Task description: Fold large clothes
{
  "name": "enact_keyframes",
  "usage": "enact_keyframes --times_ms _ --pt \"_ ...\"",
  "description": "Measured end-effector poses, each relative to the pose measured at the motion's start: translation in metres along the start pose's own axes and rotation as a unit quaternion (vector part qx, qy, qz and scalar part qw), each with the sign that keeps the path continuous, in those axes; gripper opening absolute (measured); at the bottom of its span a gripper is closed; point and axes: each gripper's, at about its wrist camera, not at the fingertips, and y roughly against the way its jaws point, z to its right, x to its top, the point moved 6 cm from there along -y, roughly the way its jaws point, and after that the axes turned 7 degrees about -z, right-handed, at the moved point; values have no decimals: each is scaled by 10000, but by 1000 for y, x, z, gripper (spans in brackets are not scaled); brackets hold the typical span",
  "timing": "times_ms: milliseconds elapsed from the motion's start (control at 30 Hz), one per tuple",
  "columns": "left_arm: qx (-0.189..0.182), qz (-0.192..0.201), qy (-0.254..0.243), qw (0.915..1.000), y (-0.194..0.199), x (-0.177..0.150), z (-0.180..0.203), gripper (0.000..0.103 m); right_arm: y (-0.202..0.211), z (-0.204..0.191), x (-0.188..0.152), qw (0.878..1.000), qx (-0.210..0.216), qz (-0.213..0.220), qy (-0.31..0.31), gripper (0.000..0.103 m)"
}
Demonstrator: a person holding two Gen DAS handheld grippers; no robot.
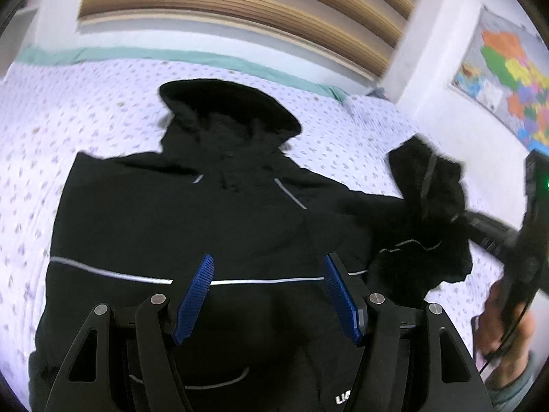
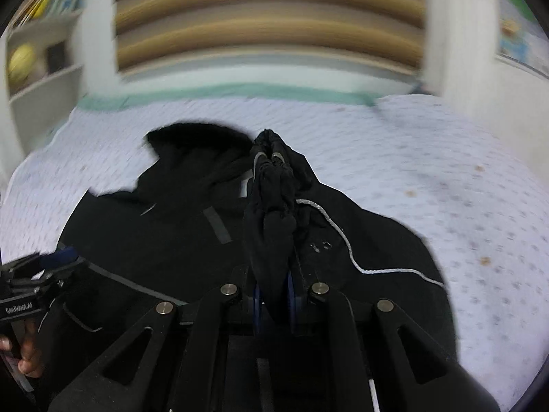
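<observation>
A large black hooded jacket (image 1: 192, 213) with thin silver piping lies spread on the bed, hood toward the far end. My left gripper (image 1: 267, 295) is open and empty, hovering above the jacket's body. My right gripper (image 2: 274, 295) is shut on the jacket's right sleeve (image 2: 271, 206), a bunched black fold that rises between its fingers. In the left wrist view that sleeve (image 1: 429, 199) is lifted off the bed at the right, held by the right gripper (image 1: 487, 233). The left gripper also shows at the left edge of the right wrist view (image 2: 41, 274).
The bed has a white dotted sheet (image 1: 103, 110) with a teal band (image 1: 212, 58) at its far end. A wooden slatted headboard (image 1: 240, 3) stands behind. A coloured map (image 1: 507, 82) hangs on the right wall. Shelves (image 2: 41, 55) stand at the far left.
</observation>
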Motion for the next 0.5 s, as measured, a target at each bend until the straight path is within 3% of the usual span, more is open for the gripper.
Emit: enact_keyframes --times_ms 167,333,500 --pt "65 -28 73 9999 -6 -4 -19 67 -59 -50 -18 9981 219 -527 245 18" --pt "63 -129 147 9998 -21 -8 -29 67 -99 -81 -39 9942 485 -785 545 19" --pt "82 -325 122 9994 -36 -14 -29 67 -120 -90 -48 9920 477 -934 706 21"
